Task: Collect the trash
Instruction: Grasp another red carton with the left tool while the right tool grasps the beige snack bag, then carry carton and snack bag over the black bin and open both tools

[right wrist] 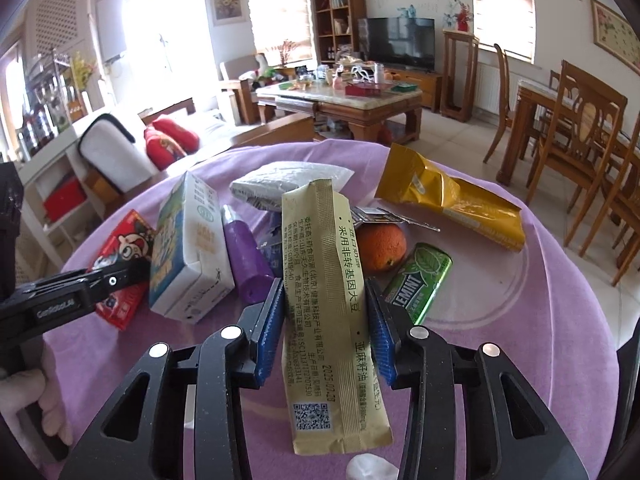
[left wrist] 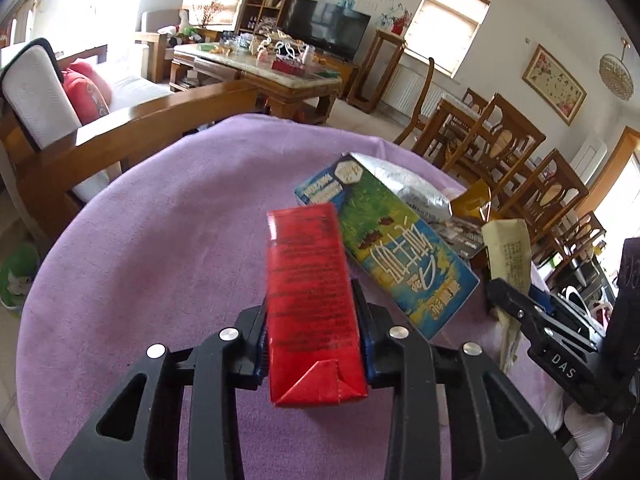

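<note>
The left gripper (left wrist: 314, 312) clamps a red carton (left wrist: 312, 300) above the purple tablecloth (left wrist: 160, 240). A blue milk box (left wrist: 384, 248) lies just beside it, toward the table's right edge.

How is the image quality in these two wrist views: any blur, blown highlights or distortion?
Left wrist view: red carton in the left gripper is motion-smeared, its print unreadable; window upper left blown out; strong fisheye curvature. Right wrist view: sharper, the beige sachet text in the right gripper legible; windows overexposed, dark corner vignetting.

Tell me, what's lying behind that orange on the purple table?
Right behind the orange lie flat foil wrappers, with a silver packet further back. The pale sachet between the right fingers covers the orange's left edge, hiding whatever sits there.
</note>
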{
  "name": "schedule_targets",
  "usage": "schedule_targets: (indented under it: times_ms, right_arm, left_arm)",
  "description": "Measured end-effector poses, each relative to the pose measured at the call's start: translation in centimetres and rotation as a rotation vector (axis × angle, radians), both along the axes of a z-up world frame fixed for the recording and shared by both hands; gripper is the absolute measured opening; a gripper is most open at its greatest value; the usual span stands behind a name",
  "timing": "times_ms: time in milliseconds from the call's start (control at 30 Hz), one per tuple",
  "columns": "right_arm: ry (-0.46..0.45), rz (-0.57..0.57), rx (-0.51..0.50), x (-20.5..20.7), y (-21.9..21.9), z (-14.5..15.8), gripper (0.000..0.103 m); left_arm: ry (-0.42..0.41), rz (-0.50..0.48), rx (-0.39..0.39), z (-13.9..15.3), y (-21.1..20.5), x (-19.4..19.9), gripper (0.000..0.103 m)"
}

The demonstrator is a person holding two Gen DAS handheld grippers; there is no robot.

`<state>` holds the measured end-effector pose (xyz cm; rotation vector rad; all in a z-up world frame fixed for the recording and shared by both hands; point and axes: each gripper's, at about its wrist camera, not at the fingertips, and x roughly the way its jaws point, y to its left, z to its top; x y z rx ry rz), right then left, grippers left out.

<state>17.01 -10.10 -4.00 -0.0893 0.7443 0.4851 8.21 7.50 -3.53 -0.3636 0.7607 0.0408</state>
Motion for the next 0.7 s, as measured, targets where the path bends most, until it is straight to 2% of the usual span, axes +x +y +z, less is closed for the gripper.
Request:
schedule_targets:
  times_ms: [233, 500, 600, 700]
  right_arm:
    - [-0.001, 0.010, 0.069, -0.5, -0.8, 0.5, 0.036]
    - [-0.019, -0.005, 0.183, -3.2, -4.2, 2.3, 0.032]
    - [-0.038, -0.014, 0.211, -4.9, -6.2, 3.3, 0.032]
    - [-0.072, -0.028, 0.227, -6.7, -8.7, 4.5, 0.032]
  left_arm:
    - [-0.104, 0.016, 0.042, 1.5, -0.6, -1.0, 0.033]
    - [-0.187, 0.046, 0.036, 3.0, -0.4, -1.7, 0.032]
    - [-0.243, 0.030, 0.046, 3.7, -0.9, -2.7, 0.032]
    - [-0.259, -0.016, 0.020, 4.3, -2.1, -3.5, 0.032]
